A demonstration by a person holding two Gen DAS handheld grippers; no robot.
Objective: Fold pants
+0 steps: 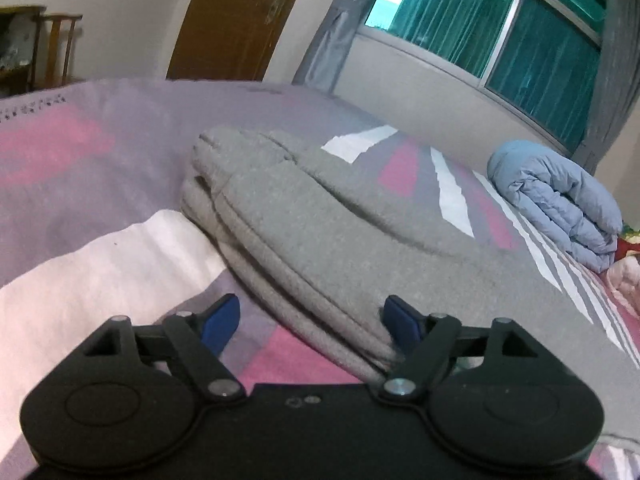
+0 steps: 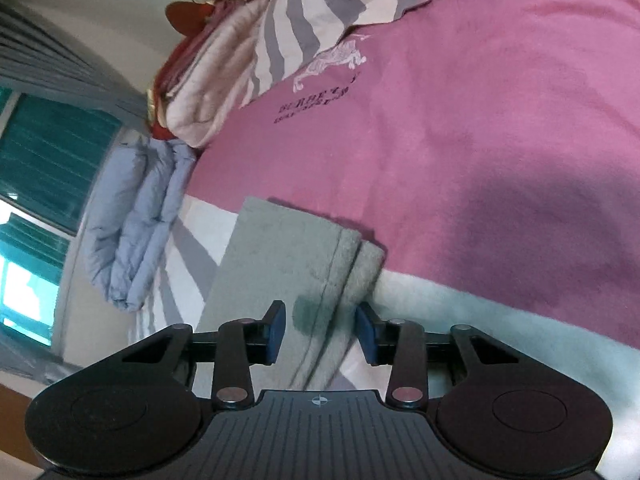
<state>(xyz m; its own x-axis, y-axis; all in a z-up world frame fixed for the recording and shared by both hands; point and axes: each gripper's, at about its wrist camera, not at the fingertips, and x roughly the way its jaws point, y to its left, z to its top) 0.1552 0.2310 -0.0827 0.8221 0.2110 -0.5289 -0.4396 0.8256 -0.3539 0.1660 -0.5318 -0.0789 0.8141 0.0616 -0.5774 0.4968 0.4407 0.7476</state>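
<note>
The grey pants (image 1: pixel 320 216) lie folded in thick layers on the bed, running from the centre of the left wrist view toward its lower right. My left gripper (image 1: pixel 312 322) is open and wide, its blue pads (image 1: pixel 222 320) set either side of the near folded edge without pressing it. In the right wrist view a folded end of the pants (image 2: pixel 288 256) lies flat, its seam running down between the fingers. My right gripper (image 2: pixel 320 332) hangs just above it, jaws partly apart, the blue pads (image 2: pixel 276 330) clear of the cloth.
The bed cover (image 2: pixel 480 140) is pink, white and grey striped. A rolled light-blue quilt (image 1: pixel 560 200) lies by the window wall, also visible as the quilt (image 2: pixel 136 220) in the right view. Folded blankets (image 2: pixel 208 88) and a striped pillow (image 2: pixel 320 20) sit beyond. A wooden door (image 1: pixel 236 20) stands behind.
</note>
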